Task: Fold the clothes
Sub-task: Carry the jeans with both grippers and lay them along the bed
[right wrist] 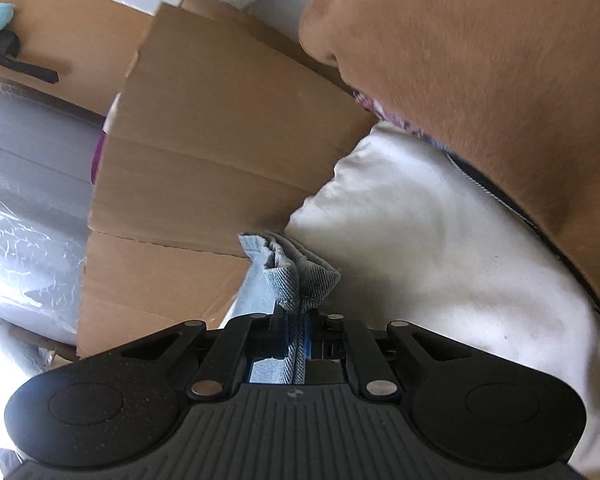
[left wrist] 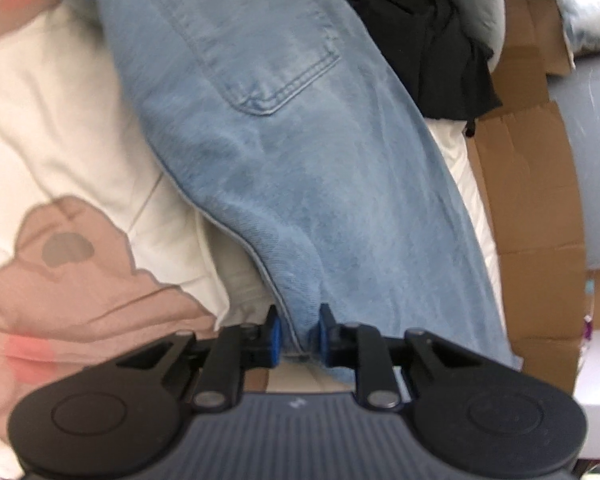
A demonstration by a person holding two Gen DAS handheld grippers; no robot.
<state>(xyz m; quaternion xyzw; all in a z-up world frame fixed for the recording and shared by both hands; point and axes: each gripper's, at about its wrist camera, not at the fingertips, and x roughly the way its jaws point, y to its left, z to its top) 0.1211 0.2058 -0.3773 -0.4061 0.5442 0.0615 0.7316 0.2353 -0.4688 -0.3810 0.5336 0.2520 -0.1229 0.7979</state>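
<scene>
Light blue jeans (left wrist: 284,140) lie stretched over a cream bedcover (left wrist: 60,128), back pocket up, running from the top left down to my left gripper (left wrist: 299,334). That gripper is shut on a fold of the denim, its blue pads (left wrist: 275,336) pinching the cloth from both sides. In the right wrist view my right gripper (right wrist: 298,320) is shut on a bunched denim edge (right wrist: 296,272), which sticks up past the fingertips above the cream bedcover (right wrist: 420,260).
Flattened brown cardboard (left wrist: 532,184) stands along the bed's right side, also seen as cardboard (right wrist: 204,152) in the right wrist view. A black garment (left wrist: 420,40) is piled beyond the jeans. A person's bare arm (right wrist: 480,60) fills the upper right. Grey plastic-wrapped rolls (right wrist: 28,184) sit left.
</scene>
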